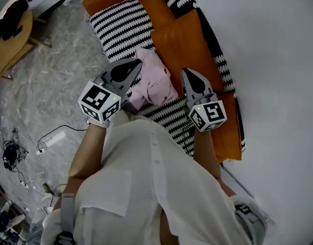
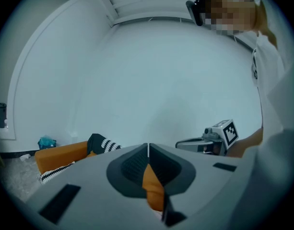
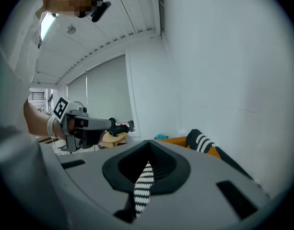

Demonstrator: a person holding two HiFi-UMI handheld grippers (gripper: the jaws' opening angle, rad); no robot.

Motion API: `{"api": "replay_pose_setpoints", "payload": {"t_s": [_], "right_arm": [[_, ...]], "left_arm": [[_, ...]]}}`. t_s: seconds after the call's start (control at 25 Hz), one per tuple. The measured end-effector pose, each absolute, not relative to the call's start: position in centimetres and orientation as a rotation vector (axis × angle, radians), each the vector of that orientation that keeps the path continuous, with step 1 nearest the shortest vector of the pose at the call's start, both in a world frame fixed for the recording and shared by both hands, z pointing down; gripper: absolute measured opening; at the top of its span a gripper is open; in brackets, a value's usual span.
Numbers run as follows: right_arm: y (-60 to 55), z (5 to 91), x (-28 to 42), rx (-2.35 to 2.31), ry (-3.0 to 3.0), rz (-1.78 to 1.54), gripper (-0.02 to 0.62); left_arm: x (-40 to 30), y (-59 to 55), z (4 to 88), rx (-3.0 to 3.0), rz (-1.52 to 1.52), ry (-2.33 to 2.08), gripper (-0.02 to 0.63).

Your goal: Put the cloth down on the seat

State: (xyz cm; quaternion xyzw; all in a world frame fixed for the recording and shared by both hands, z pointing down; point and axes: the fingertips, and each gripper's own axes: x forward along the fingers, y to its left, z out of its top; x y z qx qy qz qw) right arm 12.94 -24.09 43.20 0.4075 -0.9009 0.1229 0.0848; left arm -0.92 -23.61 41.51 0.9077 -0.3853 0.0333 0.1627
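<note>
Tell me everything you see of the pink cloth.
The pink cloth is soft, pale fabric, crumpled into a loose heap with folds. It lies on the black-and-white striped cover of the seat, one edge against an orange cushion. The left gripper and right gripper flank it, neither holding it.

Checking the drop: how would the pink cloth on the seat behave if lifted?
The crumpled pink fabric cloth probably droops limply: it lies in soft folds. Likely won't roll, slumped on the black-and-white striped seat cover.
</note>
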Motion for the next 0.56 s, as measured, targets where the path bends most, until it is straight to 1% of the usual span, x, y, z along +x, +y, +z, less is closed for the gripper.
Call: {"api": "replay_pose_setpoints", "payload": {"t_s": [0.56], "right_arm": [[-23.2,44.9,12.3,1.179,-2.669,0.396,0.008]], "left_arm": [[-1.1,-22.4,42.9,2.569,0.127,-1.083,0.025]]}}
